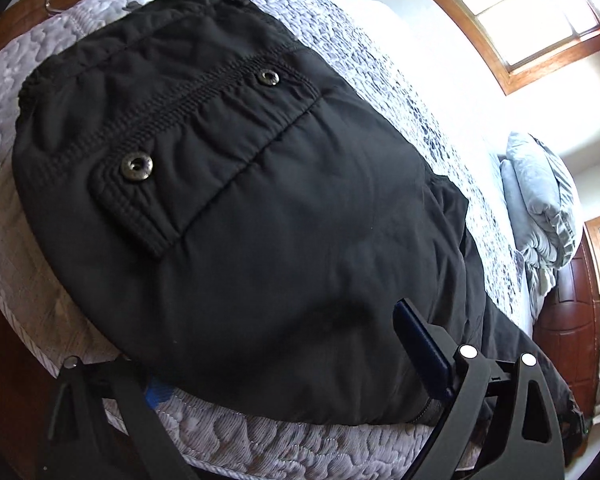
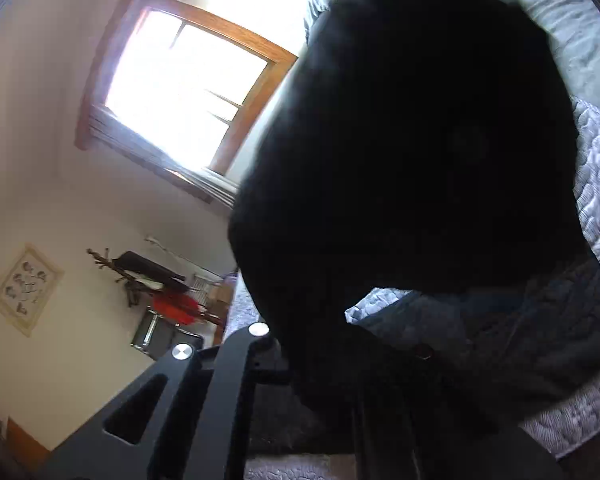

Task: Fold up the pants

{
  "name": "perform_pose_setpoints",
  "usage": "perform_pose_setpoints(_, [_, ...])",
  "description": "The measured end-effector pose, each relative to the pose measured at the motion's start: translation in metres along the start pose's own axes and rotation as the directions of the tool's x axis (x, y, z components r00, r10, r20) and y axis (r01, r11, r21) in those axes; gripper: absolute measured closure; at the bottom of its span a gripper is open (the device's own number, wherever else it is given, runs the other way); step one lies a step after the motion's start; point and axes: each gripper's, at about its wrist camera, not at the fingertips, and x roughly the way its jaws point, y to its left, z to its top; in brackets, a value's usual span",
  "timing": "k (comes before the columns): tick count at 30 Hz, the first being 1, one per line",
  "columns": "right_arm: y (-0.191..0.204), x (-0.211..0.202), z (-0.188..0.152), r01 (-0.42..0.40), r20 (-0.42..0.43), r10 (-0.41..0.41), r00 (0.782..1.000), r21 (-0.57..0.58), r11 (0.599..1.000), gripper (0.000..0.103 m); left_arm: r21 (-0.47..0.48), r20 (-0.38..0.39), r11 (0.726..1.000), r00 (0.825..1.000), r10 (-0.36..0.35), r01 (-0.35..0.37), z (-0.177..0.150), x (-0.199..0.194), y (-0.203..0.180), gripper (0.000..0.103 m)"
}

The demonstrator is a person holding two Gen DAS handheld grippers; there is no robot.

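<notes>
**A:** Confirm position of the pants (image 1: 260, 208).

**B:** Spread across the quilted mattress (image 1: 300, 444), pocket flap with metal snaps (image 1: 137, 165) facing up. Reaches close to the near mattress edge. In the right wrist view, rises as a dark lifted fold that blocks much of the frame.

**A:** Report finger state.

**B:** Left gripper (image 1: 280, 352): spread wide, straddling the near hem, pinching nothing. Right gripper (image 2: 284, 364): clamped tight, apparently on a thin layer of the fabric; tips hidden by cloth.

**A:** Assess handling.

**B:** Light, soft, limp; likely sags and slides when lifted. Take hold at hems, seams or the elastic waistband, not mid-panel. Keep off the snaps.

**A:** Check clearance.

**B:** Open mattress on the far side for laying the fold. Stay clear of the bunched bedding (image 1: 540, 200) and the wooden frame (image 1: 568, 320) at the far end.
</notes>
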Motion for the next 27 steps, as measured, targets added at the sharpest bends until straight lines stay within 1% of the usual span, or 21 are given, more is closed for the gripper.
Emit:
perform_pose_setpoints(1, [-0.009,0.000,-0.002,0.045,-0.012,-0.045,0.999,0.001,0.999,0.099,-0.001,0.000,1.000,1.000,0.000,0.000,0.000,0.000,0.001,0.008])
perform_pose_setpoints(2, [-0.022,0.004,-0.005,0.121,-0.043,-0.121,0.992,0.004,0.993,0.091,-0.002,-0.002,1.000,1.000,0.000,0.000,0.001,0.001,0.001,0.008])
perform_pose_setpoints(3, [-0.040,0.009,-0.009,0.206,-0.096,-0.204,0.974,0.012,0.978,0.087,-0.003,-0.005,1.000,1.000,0.002,-0.002,0.001,0.001,0.001,0.008])
perform_pose_setpoints(4, [-0.064,0.014,-0.016,0.320,-0.160,-0.311,0.937,0.032,0.947,0.077,-0.004,-0.012,1.000,1.000,0.000,0.000,0.003,0.001,0.000,0.008])
perform_pose_setpoints(5, [-0.087,0.018,-0.024,0.393,-0.219,-0.373,0.901,0.054,0.918,0.075,-0.007,-0.017,1.000,1.000,0.002,-0.002,0.005,0.002,0.000,0.008])
perform_pose_setpoints(6, [-0.105,0.018,-0.031,0.429,-0.251,-0.398,0.882,0.079,0.900,0.075,-0.012,-0.020,1.000,1.000,0.001,-0.001,0.006,0.002,0.000,0.008])
perform_pose_setpoints(7, [-0.120,0.016,-0.038,0.438,-0.267,-0.396,0.878,0.119,0.891,0.074,-0.026,-0.017,1.000,1.000,-0.004,0.003,0.010,0.003,0.001,0.008])
perform_pose_setpoints(8, [-0.130,0.012,-0.043,0.423,-0.269,-0.373,0.888,0.161,0.892,0.074,-0.052,-0.005,0.999,1.000,-0.010,0.010,0.013,0.001,0.004,0.009])
perform_pose_setpoints(9, [-0.139,0.008,-0.047,0.400,-0.261,-0.344,0.902,0.205,0.893,0.074,-0.076,0.006,0.997,1.000,-0.015,0.016,0.016,0.000,0.008,0.010])
perform_pose_setpoints(11, [-0.145,0.002,-0.049,0.371,-0.239,-0.316,0.918,0.239,0.898,0.075,-0.139,0.016,0.990,0.999,-0.032,0.034,0.024,-0.001,0.016,0.015])
perform_pose_setpoints(12, [-0.145,0.001,-0.049,0.364,-0.235,-0.309,0.921,0.243,0.899,0.077,-0.165,0.016,0.985,0.999,-0.041,0.043,0.027,-0.001,0.020,0.021])
perform_pose_setpoints(13, [-0.146,0.001,-0.050,0.357,-0.236,-0.302,0.923,0.242,0.902,0.083,-0.183,0.021,0.982,0.999,-0.038,0.041,0.030,-0.002,0.024,0.033])
perform_pose_setpoints(14, [-0.144,0.002,-0.049,0.354,-0.245,-0.297,0.923,0.234,0.906,0.087,-0.181,0.026,0.983,0.999,-0.029,0.033,0.032,-0.003,0.025,0.039])
perform_pose_setpoints(15, [-0.145,-0.002,-0.051,0.353,-0.252,-0.296,0.921,0.226,0.908,0.089,-0.165,0.034,0.986,0.999,-0.020,0.025,0.034,-0.004,0.025,0.050])
perform_pose_setpoints(16, [-0.141,0.001,-0.054,0.348,-0.257,-0.291,0.922,0.217,0.912,0.096,-0.141,0.045,0.990,0.999,-0.016,0.023,0.037,-0.007,0.025,0.058])
perform_pose_setpoints(17, [-0.140,0.002,-0.051,0.340,-0.256,-0.285,0.924,0.207,0.917,0.099,-0.123,0.055,0.992,0.998,-0.020,0.027,0.041,-0.010,0.025,0.062])
perform_pose_setpoints(19, [-0.127,0.003,-0.051,0.335,-0.258,-0.284,0.923,0.178,0.925,0.100,-0.097,0.062,0.995,0.998,-0.018,0.024,0.049,-0.014,0.024,0.071])
perform_pose_setpoints(21, [-0.116,0.004,-0.048,0.311,-0.260,-0.263,0.929,0.167,0.936,0.100,-0.060,0.077,0.998,0.997,-0.005,0.010,0.058,-0.021,0.020,0.076])
perform_pose_setpoints(23, [-0.105,0.001,-0.047,0.292,-0.270,-0.242,0.932,0.164,0.942,0.100,-0.018,0.131,1.000,0.991,0.012,-0.010,0.068,-0.033,0.015,0.078])
perform_pose_setpoints(24, [-0.101,0.000,-0.050,0.304,-0.280,-0.256,0.925,0.142,0.942,0.100,0.000,0.146,1.000,0.989,0.021,-0.022,0.072,-0.037,0.014,0.078])
perform_pose_setpoints(27, [-0.104,0.003,-0.059,0.363,-0.329,-0.310,0.892,0.114,0.925,0.100,0.047,0.140,0.997,0.988,0.058,-0.065,0.080,-0.036,0.007,0.078])
